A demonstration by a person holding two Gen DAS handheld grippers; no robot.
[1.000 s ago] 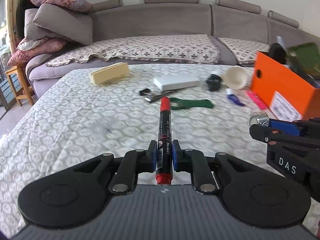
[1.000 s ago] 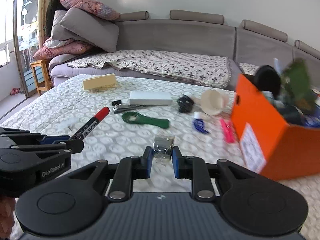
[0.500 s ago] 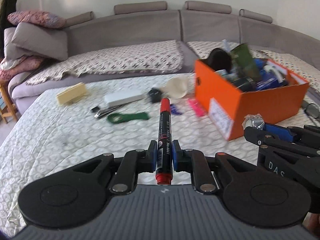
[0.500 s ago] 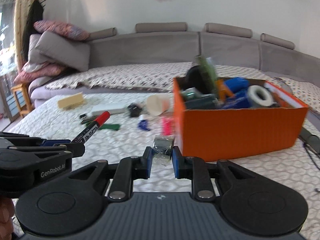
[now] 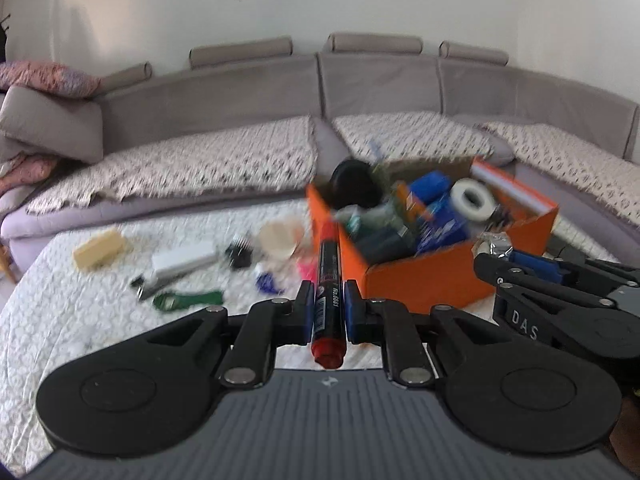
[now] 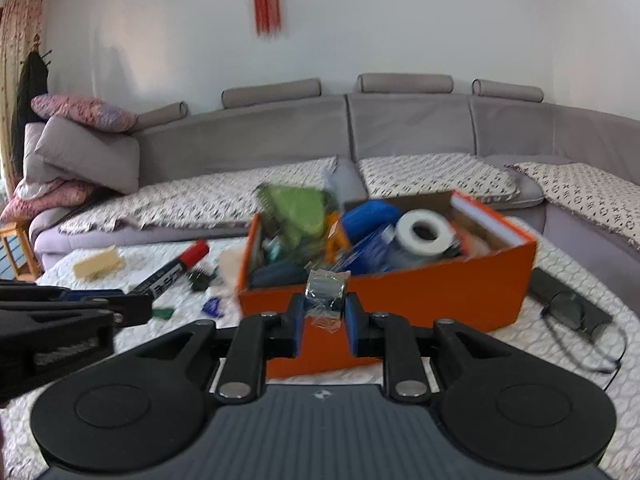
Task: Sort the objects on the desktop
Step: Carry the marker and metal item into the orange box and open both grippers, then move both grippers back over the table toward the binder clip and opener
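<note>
My left gripper (image 5: 326, 304) is shut on a red and black marker (image 5: 329, 276) that points forward at the near left corner of an orange box (image 5: 420, 280). That box is full of several items, among them a white tape roll (image 5: 474, 200). My right gripper (image 6: 323, 312) is shut on a small shiny wrapped packet (image 6: 326, 290) and hovers just before the orange box (image 6: 400, 292). In the right wrist view the left gripper (image 6: 132, 304) shows at the left with the marker (image 6: 176, 268). The right gripper (image 5: 492, 260) with its packet (image 5: 494, 244) appears at the right of the left wrist view.
On the quilted table (image 5: 80, 320) lie a cream block (image 5: 100, 254), a white box (image 5: 184, 262), a green opener (image 5: 186, 300), a black clip (image 5: 240, 252), a cream cup (image 5: 278, 240) and small blue and pink bits. Glasses on a dark case (image 6: 568, 308) rest right of the box. A grey sofa (image 6: 400, 128) curves behind.
Both grippers swung right and rose a little with their loads. The orange box, at the right edge a second ago, now sits straight ahead and closer.
</note>
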